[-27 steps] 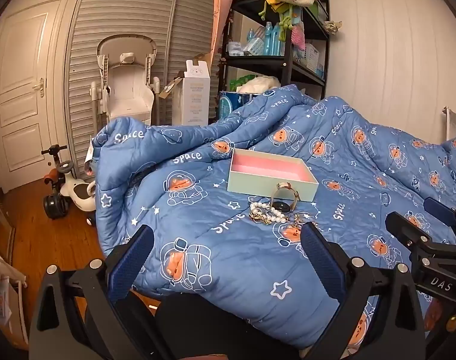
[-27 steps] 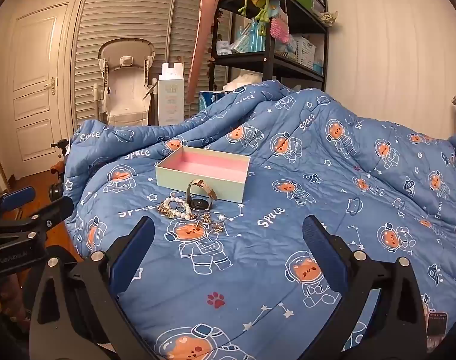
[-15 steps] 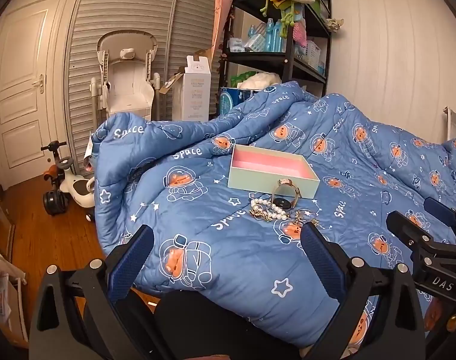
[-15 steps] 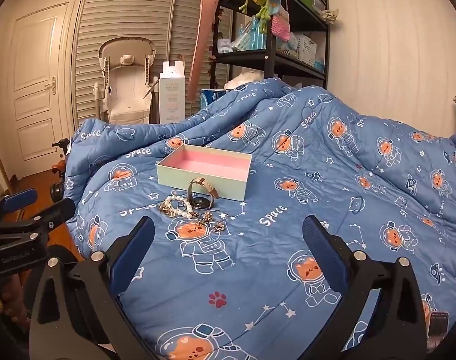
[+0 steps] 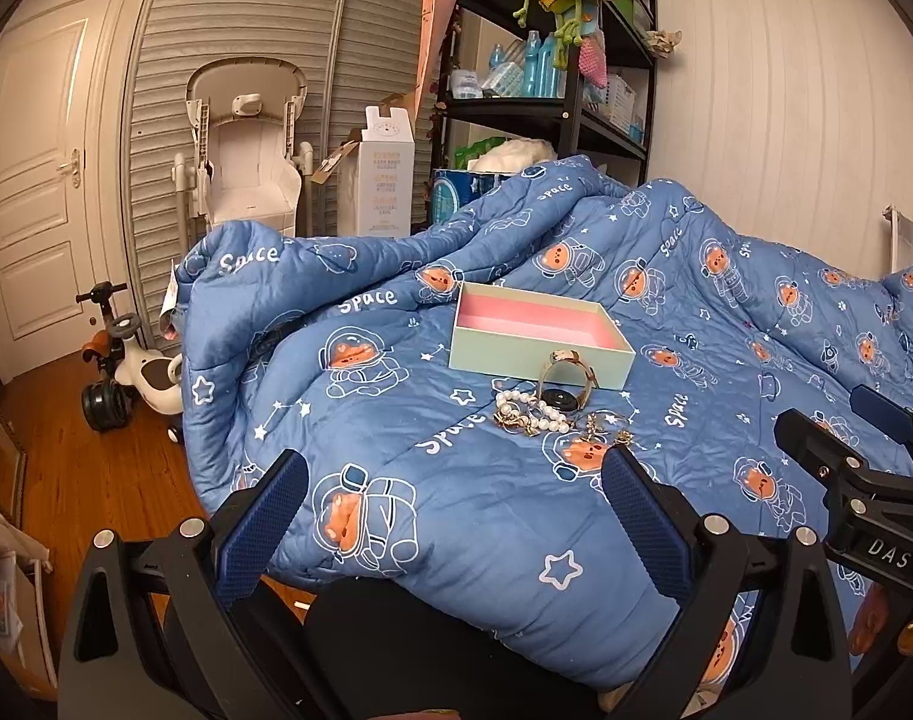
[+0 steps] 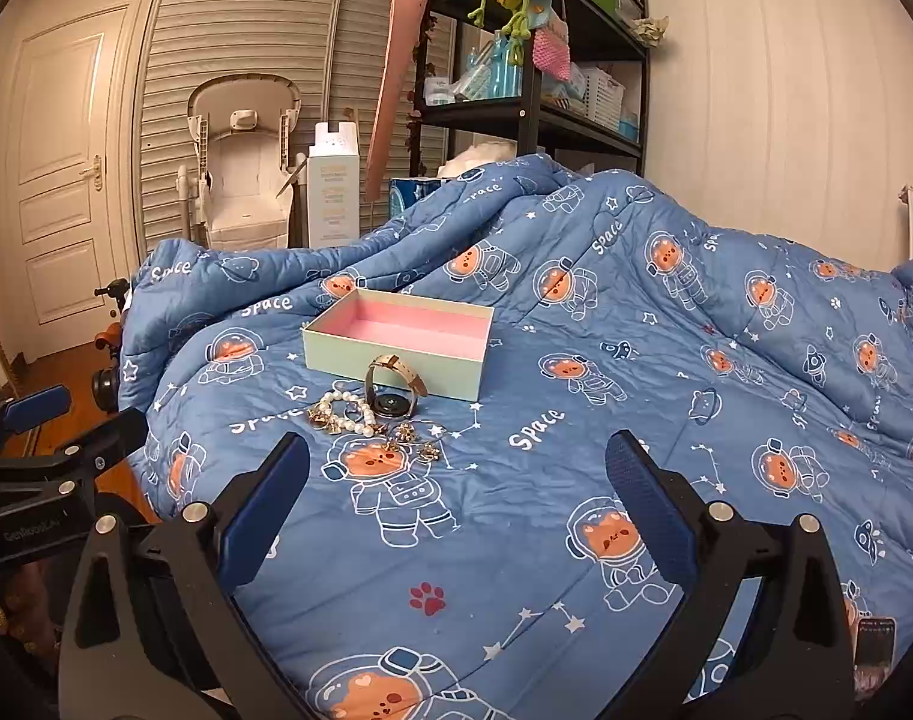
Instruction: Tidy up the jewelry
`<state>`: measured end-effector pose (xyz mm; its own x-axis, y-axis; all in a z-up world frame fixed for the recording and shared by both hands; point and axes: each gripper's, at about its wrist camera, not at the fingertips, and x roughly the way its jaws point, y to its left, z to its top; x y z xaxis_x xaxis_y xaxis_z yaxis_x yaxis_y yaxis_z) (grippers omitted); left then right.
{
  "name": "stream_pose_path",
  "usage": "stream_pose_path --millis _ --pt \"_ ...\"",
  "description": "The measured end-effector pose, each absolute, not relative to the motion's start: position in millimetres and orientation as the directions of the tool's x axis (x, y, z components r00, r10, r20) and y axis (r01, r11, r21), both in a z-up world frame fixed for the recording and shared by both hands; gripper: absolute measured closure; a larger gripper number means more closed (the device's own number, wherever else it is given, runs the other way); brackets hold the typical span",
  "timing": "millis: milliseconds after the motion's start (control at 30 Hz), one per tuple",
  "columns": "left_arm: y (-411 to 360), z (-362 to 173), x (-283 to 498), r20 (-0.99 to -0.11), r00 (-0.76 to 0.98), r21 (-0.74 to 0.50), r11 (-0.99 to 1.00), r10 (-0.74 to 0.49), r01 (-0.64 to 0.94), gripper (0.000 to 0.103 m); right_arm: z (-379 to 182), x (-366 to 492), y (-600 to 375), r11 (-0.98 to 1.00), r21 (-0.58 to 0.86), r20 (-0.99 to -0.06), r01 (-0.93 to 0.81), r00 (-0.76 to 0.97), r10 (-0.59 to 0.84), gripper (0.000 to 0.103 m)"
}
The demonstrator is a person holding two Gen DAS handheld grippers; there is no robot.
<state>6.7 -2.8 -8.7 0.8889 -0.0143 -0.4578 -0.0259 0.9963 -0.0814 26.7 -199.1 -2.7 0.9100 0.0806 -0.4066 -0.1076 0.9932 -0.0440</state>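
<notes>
A pale green open box (image 5: 540, 339) (image 6: 396, 345) with a pink lining sits on a blue space-print quilt (image 5: 456, 480) (image 6: 636, 360). In front of it lie a watch (image 5: 564, 387) (image 6: 393, 390), a pearl bracelet (image 5: 531, 411) (image 6: 342, 411) and small gold pieces (image 5: 606, 429) (image 6: 411, 441). My left gripper (image 5: 450, 516) hangs open over the quilt's near edge, short of the jewelry. My right gripper (image 6: 456, 510) is open too, above the quilt, with nothing between its fingers. Each gripper shows at the edge of the other's view.
A black shelf unit (image 5: 576, 90) with bottles and toys stands behind the bed. A white baby seat (image 5: 246, 150), a tall white carton (image 5: 387, 174) and a ride-on toy (image 5: 132, 366) stand on the wooden floor at left, before a white door (image 5: 36, 180).
Both views have shifted only slightly; the box and jewelry sit a little lower and nearer in the frames. Both grippers stay open.
</notes>
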Motion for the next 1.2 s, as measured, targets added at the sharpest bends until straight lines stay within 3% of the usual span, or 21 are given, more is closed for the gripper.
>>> stream_pose_path --millis 1200 --pt "0.2 -8.0 6.9 -0.461 0.888 -0.080 0.996 -0.005 -0.036 0.007 -1.8 26.0 -196.9 0.990 -0.049 -0.402 -0.132 0.910 0.101 0.005"
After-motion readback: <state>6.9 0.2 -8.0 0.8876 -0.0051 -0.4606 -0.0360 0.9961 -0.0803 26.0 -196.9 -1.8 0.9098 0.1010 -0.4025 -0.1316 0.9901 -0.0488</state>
